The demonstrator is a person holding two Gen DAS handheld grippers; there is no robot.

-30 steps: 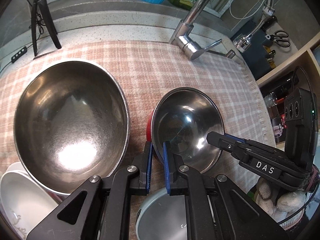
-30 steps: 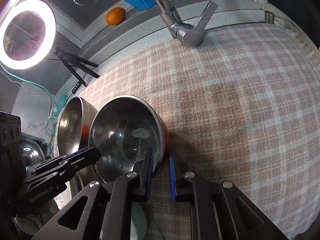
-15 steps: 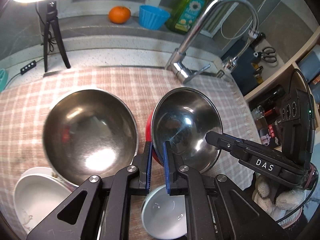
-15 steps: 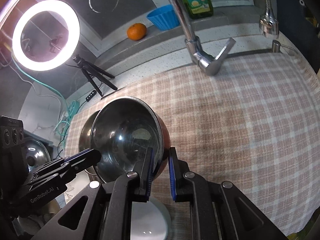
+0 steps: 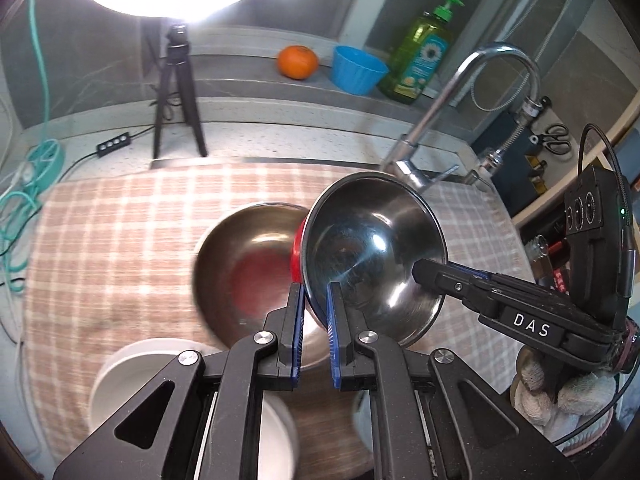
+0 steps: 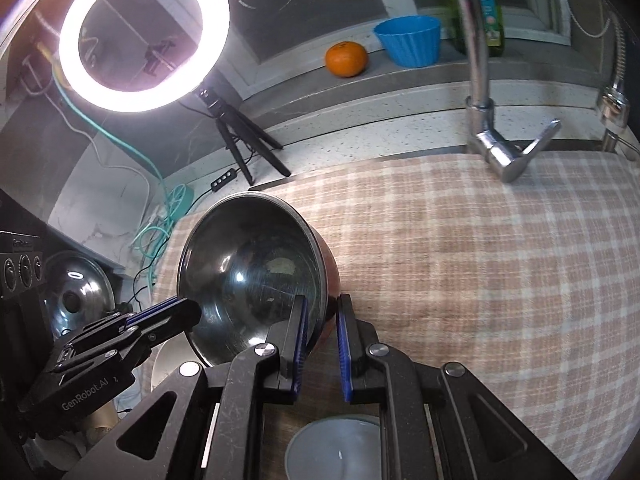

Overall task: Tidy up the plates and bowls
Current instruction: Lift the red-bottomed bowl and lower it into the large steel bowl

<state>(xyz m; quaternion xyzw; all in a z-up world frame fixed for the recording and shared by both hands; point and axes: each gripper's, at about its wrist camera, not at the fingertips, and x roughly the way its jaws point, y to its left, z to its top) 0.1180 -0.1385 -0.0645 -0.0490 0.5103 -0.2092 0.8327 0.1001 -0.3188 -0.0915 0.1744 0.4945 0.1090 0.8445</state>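
Red-sided steel bowl point(image 5: 372, 256) lifted higher, empty, left tool point(image 5: 314, 336) & right tool point(image 6: 322, 344) clamped on rim.

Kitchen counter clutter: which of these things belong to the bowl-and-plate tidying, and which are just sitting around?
Part of the job:
red-sided steel bowl, clamped by both grippers
larger steel bowl
white plate
small pale bowl

Just lying about:
orange
blue cup
soap bottle
tap
ring light

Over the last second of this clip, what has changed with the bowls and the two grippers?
The red-sided steel bowl, clamped at its rim by the left gripper and the right gripper, has been lifted off the checked cloth and now hangs above the larger steel bowl. Nothing was released or newly gripped. The large bowl, white dishes and faucet stayed put.
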